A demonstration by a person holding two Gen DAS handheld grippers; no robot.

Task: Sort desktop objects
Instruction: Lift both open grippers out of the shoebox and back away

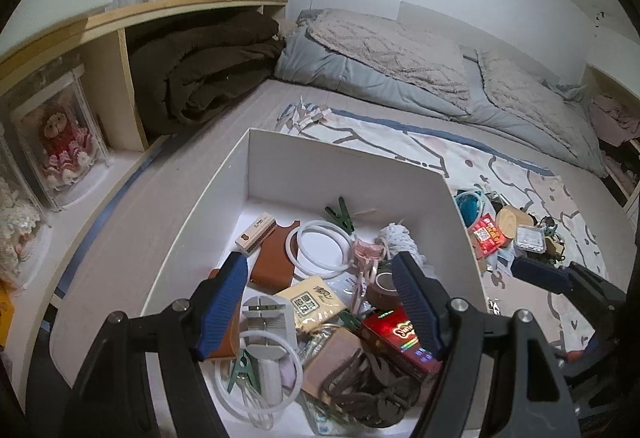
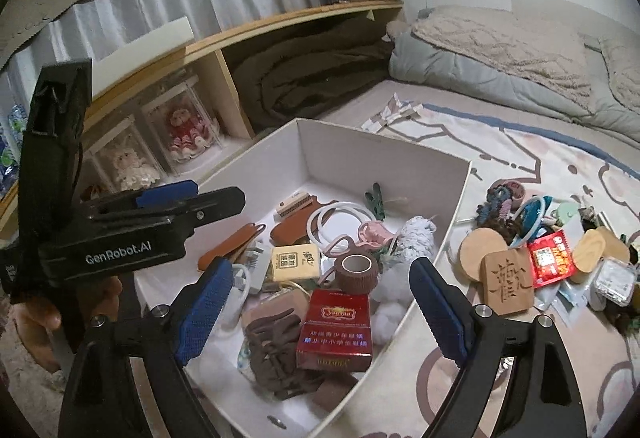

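Over the white box (image 1: 344, 154), in the left wrist view, the left hand-held gripper (image 1: 320, 312) hangs with its blue pads well apart and nothing between them. Below it the box holds a jumble: a white ring (image 1: 320, 250), a brown leather sleeve (image 1: 276, 260), a green clip (image 1: 340, 218), a yellow packet (image 1: 314, 302), a roll of brown tape (image 1: 384, 288) and a red cigarette pack (image 1: 400, 338). To the right of the box, on the patterned blanket (image 1: 440, 158), lies a loose pile of small things, and one blue pad of the right hand-held gripper (image 1: 540, 274) reaches in just beside that pile.

In the right wrist view, the right hand-held gripper (image 2: 320, 312) stands wide open and empty above the near right part of the box (image 2: 384, 142), with the red cigarette pack (image 2: 336, 330) and the tape roll (image 2: 358, 270) lying below it inside. The left hand-held gripper (image 2: 188, 196) shows from the side at the left. Outside the box's right wall, on the blanket, are a carved wooden block (image 2: 506, 284), a round wooden lid (image 2: 478, 250) and a red sachet (image 2: 550, 256).
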